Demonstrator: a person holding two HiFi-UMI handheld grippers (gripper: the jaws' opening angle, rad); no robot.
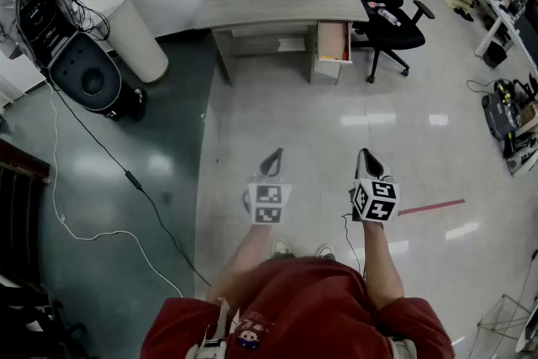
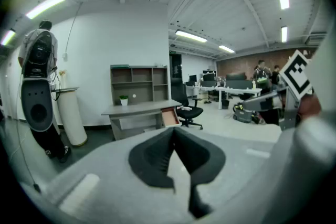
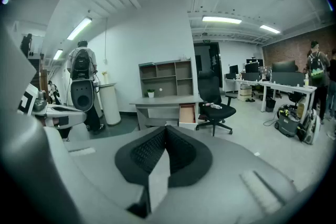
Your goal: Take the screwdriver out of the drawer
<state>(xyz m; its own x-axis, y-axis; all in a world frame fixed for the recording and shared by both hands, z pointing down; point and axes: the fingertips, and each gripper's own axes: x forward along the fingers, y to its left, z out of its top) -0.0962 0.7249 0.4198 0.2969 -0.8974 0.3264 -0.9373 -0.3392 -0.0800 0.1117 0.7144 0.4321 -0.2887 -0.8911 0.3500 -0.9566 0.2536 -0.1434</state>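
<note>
Fingers on the left gripper (image 2: 174, 131) are pressed together with nothing between them, and it's the same for the right gripper (image 3: 167, 128): shut tight, empty. In the head view both are held out in front of the person, side by side over bare floor (image 1: 277, 122), pointing a bit downward toward the table (image 1: 277, 8) across the room.

So where's the screwdriver? No idea from here, honestly. The drawer (image 1: 334, 39) on the table's right side is already pulled out, but it's well away and too small in every view to make out anything inside. I'd guess the tool is in there, given the task, and the job hasn't really started beyond facing the right way.

Stuff that could bite, as I see it:
- The office chair (image 1: 388, 21) is parked just beside the open drawer, so coming in from the right could mean bumping it, or an arm catching the armrest.
- Both sets of fingers need to open before reaching in. Going in shut just shoves the tool around.
- A round handle may roll or slip out of a two-finger pinch if it's grabbed off-centre.
- A cable (image 1: 126, 176) snakes over the floor on the left. Drift that way and it's a trip hazard.
</note>
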